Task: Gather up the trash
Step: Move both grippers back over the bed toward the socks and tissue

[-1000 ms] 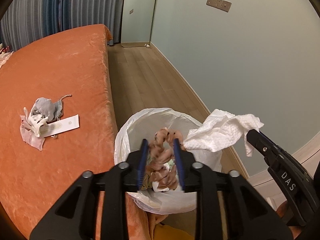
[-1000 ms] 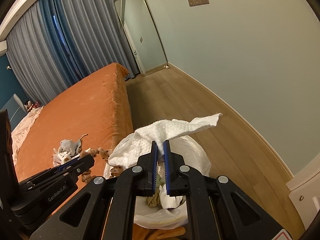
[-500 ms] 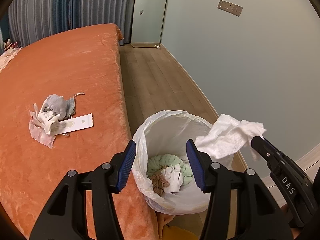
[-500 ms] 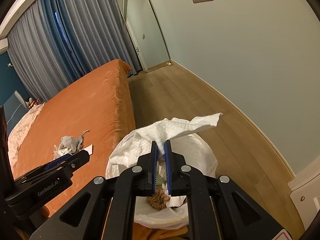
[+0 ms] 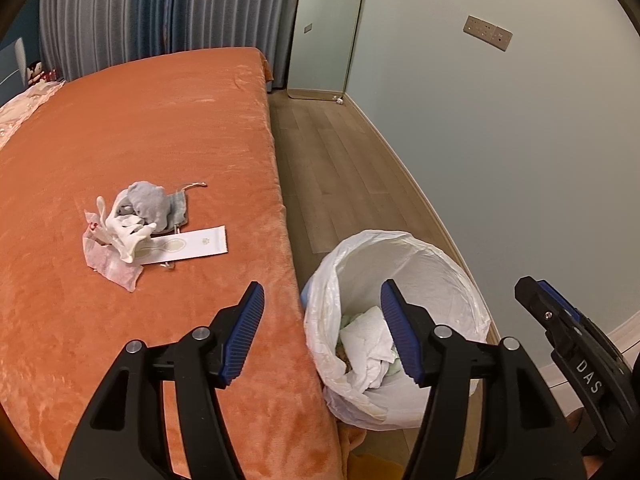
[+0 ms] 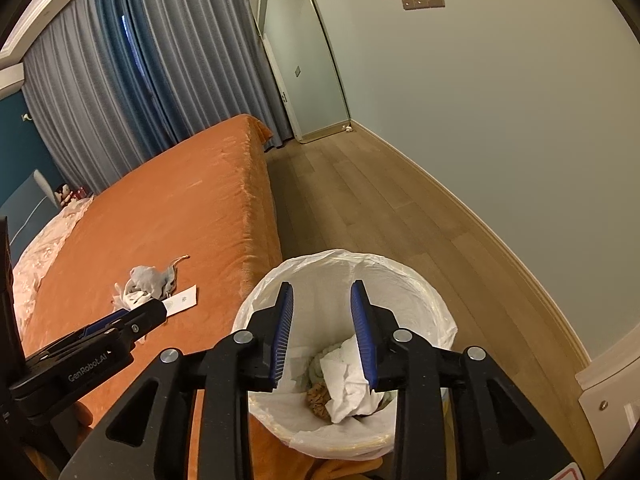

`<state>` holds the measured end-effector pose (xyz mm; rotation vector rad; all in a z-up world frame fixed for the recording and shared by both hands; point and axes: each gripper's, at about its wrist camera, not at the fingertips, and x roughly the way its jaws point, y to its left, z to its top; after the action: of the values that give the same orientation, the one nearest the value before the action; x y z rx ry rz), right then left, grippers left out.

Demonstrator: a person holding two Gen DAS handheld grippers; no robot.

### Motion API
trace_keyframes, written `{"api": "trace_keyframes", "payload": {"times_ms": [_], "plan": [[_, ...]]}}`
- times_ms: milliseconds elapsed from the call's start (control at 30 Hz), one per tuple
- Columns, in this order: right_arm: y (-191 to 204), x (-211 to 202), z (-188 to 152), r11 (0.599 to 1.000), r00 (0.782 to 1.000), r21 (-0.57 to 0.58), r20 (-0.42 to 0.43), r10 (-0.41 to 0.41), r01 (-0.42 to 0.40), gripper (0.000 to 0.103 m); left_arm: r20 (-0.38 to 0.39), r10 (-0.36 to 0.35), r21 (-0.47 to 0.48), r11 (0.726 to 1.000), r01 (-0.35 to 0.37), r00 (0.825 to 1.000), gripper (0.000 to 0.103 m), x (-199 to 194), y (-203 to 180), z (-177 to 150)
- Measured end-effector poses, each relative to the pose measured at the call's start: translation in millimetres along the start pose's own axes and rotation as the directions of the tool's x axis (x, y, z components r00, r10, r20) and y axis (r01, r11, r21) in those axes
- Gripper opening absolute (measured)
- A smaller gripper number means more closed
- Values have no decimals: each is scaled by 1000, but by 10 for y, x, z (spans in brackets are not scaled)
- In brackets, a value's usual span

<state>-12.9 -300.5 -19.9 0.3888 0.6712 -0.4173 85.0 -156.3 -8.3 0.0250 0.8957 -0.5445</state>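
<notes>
- Crowding the bin's bottom, the white paper towel (image 6: 346, 384) covers most of the other trash; only a brown clump (image 6: 318, 398) and a green edge show.
- One lined trash bin (image 5: 436, 264) stands on the floor beside the bed (image 5: 160, 128).
- One heap of leftover trash (image 5: 140, 220) lies tangled on the bed, its pieces hard to separate.
- Left gripper (image 5: 322, 332): fingers spreading, empty.
- Right gripper (image 6: 322, 330): fingers spreading over the bin, empty.

Right tongs (image 6: 322, 320) opening, empty, above lined bin (image 6: 408, 280), paper towel (image 6: 348, 380) inside
</notes>
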Motion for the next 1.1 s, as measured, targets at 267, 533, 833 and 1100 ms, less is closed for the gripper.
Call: {"api": "trace_keyframes", "payload": {"times_ms": [267, 533, 833, 1100], "plan": [[345, 49, -65, 998, 999, -58, -19, 33, -34, 35, -1, 28, -43, 999, -28, 1000, 58, -33, 310, -35], [750, 102, -146, 990, 997, -122, -39, 60, -65, 36, 7, 54, -74, 996, -54, 999, 58, -95, 604, -45], [1191, 193, -209, 978, 994, -185, -66, 85, -96, 42, 9, 87, -124, 989, -85, 996, 58, -133, 1003, -44], [1607, 376, -316, 966, 989, -227, -108, 104, -126, 47, -7, 131, -179, 975, -130, 991, 59, -119, 1489, -82]]}}
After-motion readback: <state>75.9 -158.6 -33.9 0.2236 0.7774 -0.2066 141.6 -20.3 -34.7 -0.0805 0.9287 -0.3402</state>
